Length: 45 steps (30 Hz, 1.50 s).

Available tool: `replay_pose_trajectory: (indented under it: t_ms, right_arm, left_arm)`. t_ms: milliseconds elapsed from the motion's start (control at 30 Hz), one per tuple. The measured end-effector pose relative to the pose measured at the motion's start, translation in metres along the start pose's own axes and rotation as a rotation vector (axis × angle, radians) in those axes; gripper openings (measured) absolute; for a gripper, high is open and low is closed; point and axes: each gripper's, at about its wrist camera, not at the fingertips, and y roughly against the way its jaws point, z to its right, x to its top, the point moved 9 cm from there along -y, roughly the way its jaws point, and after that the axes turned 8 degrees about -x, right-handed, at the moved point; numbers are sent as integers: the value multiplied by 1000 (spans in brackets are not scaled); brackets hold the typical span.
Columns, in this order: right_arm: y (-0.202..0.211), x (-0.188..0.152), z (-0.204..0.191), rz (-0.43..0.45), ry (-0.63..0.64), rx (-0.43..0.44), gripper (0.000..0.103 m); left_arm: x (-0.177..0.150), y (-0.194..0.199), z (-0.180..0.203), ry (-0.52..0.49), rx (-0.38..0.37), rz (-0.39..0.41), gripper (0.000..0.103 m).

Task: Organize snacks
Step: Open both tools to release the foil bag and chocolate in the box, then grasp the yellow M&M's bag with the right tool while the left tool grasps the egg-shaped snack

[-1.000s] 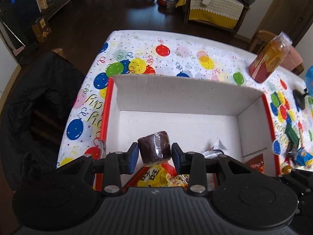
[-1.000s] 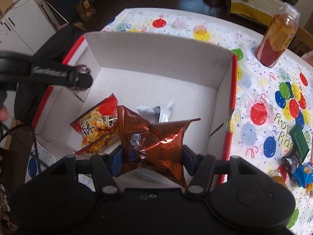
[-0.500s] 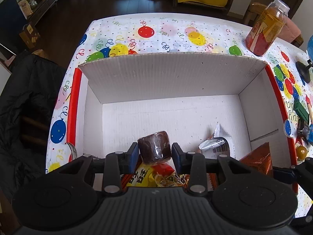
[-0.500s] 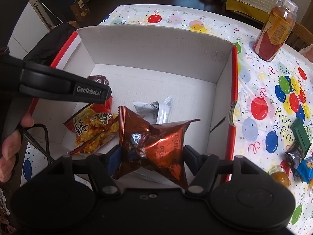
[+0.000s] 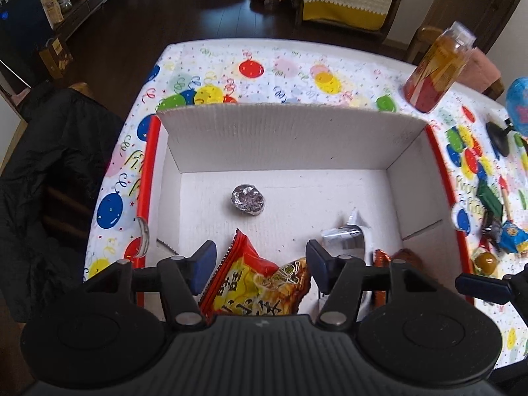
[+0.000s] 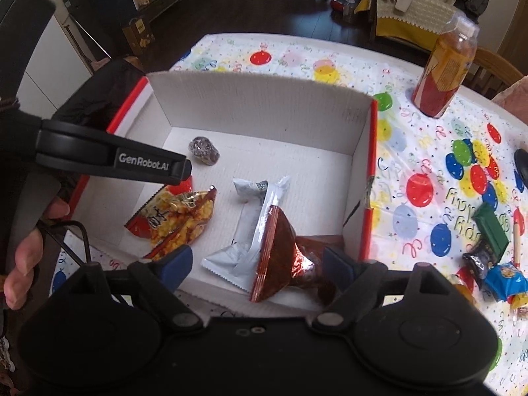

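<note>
With jaws just opened, left tool (image 5: pixel 260 265) above box (image 5: pixel 290 132); wrapped cake (image 5: pixel 248 199) beyond

Left gripper (image 5: pixel 260 267): matte black ribbed body, two round discs, silver screws, blue finger pads (image 5: pixel 203 265). Right gripper (image 6: pixel 254 265): same build. White "GenRobot.AI" lettering on left gripper's side; black cable beside hand (image 6: pixel 28 250).

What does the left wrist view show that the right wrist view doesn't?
Only the left wrist: the black jacket draped beside the table, and the open left hand-held gripper. Only the right wrist: a bare hand and the copper Oreo packet between the open right hand-held gripper. Both: the box, round chocolate snack, yellow-red packet, bottle.
</note>
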Motion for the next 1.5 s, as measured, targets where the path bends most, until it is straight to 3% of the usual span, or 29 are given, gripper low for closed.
replay_pose_trajectory:
  t_ms: [267, 567, 633, 700, 900, 1033, 1200, 1400, 1500]
  right_arm:
    - [40, -3, 15, 71, -48, 30, 86]
    - [76, -18, 48, 138, -118, 57, 87]
    - [80, -23, 60, 146, -140, 62, 97]
    - [84, -29, 72, 153, -155, 61, 99]
    - [89, -53, 113, 151, -186, 45, 103]
    - [90, -69, 148, 157, -215, 19, 103]
    - [89, -91, 203, 156, -252, -20, 103]
    - [78, -121, 274, 78, -335, -70, 103]
    - [73, -129, 301, 78, -351, -100, 102]
  left_arm:
    - [-8, 39, 18, -38, -31, 61, 61]
    - [-18, 73, 61, -110, -49, 126, 70]
    - [-19, 77, 72, -119, -60, 137, 75]
    - [-21, 78, 84, -127, -74, 142, 76]
    - [-30, 72, 128, -163, -112, 141, 83]
    - [-34, 62, 163, -181, -143, 143, 101]
    - [-38, 44, 210, -197, -175, 129, 101]
    - [-44, 15, 260, -225, -185, 100, 101]
    - [-47, -2, 281, -233, -175, 83, 101]
